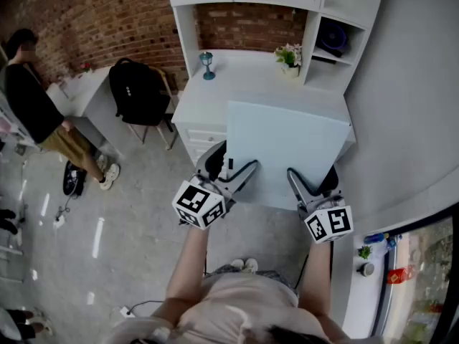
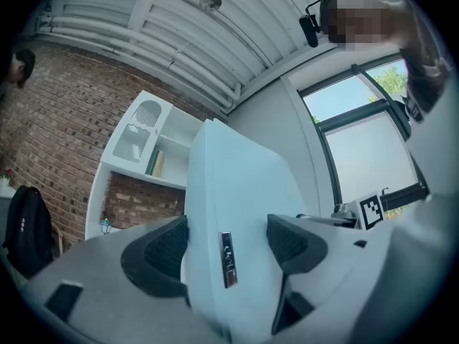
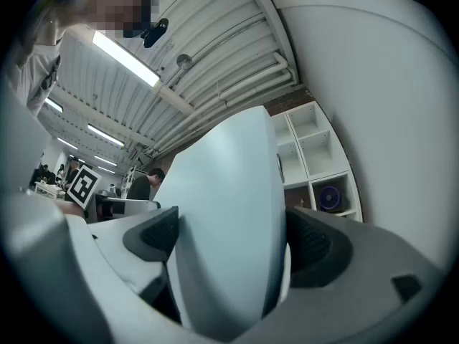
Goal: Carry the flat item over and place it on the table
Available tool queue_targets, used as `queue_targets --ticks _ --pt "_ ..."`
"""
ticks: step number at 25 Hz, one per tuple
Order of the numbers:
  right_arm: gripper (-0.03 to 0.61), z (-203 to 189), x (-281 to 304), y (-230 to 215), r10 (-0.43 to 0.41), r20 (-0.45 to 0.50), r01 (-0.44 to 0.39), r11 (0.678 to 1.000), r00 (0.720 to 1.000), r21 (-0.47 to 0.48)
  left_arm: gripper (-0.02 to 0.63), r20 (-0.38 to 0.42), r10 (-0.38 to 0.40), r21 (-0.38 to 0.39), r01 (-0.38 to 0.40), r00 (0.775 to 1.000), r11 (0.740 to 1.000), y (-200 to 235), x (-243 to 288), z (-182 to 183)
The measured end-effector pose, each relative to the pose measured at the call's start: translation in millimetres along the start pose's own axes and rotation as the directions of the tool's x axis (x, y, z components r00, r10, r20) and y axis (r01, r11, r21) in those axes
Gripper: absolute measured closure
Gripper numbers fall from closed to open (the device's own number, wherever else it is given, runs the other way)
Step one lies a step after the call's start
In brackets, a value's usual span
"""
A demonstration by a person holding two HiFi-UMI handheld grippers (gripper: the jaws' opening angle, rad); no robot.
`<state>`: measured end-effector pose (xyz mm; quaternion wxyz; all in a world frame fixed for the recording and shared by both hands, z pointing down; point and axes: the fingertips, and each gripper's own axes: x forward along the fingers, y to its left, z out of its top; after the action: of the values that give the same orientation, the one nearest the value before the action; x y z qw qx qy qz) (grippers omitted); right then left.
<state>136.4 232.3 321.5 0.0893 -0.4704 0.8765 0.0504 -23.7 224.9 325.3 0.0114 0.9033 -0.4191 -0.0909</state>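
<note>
The flat item point(image 1: 287, 145) is a pale blue rectangular panel, held roughly level over the front of the white desk point(image 1: 204, 99). My left gripper point(image 1: 233, 165) grips its near left edge and my right gripper point(image 1: 312, 178) its near right edge. In the left gripper view the panel point(image 2: 237, 185) fills the gap between the wide-set dark pads of the left gripper point(image 2: 229, 246), and a small metal tag shows on its edge. The right gripper view shows the panel point(image 3: 229, 185) clamped the same way in the right gripper point(image 3: 229, 239).
The desk carries a small blue lantern point(image 1: 207, 65) and a potted plant point(image 1: 290, 56) under white shelves point(image 1: 337, 20). A black backpack point(image 1: 138, 92) sits on a chair to the left. A person point(image 1: 32, 106) stands at a far-left table. A curved white wall point(image 1: 409, 106) rises on the right.
</note>
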Motion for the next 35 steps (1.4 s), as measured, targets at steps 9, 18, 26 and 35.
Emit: queue_targets --ticks 9,18,26,35 --pt "0.100 -2 -2 1 0.000 -0.007 0.000 1.000 1.000 -0.002 0.268 -0.004 0.002 -0.010 -0.002 1.000 1.000 0 -2 -4" --pt "0.100 -3 -1 7 0.001 -0.018 -0.001 1.000 1.000 0.000 0.268 -0.006 -0.005 -0.030 0.005 1.000 1.000 3 -6 -6" --pt "0.100 -12 -4 12 -0.013 -0.023 0.014 1.000 1.000 0.025 0.268 -0.021 -0.026 -0.048 0.025 0.999 0.999 6 -10 -15" --pt "0.100 -28 3 5 -0.041 -0.036 0.042 0.998 0.999 0.035 0.268 -0.040 -0.053 -0.062 0.050 0.998 0.997 19 1 -30"
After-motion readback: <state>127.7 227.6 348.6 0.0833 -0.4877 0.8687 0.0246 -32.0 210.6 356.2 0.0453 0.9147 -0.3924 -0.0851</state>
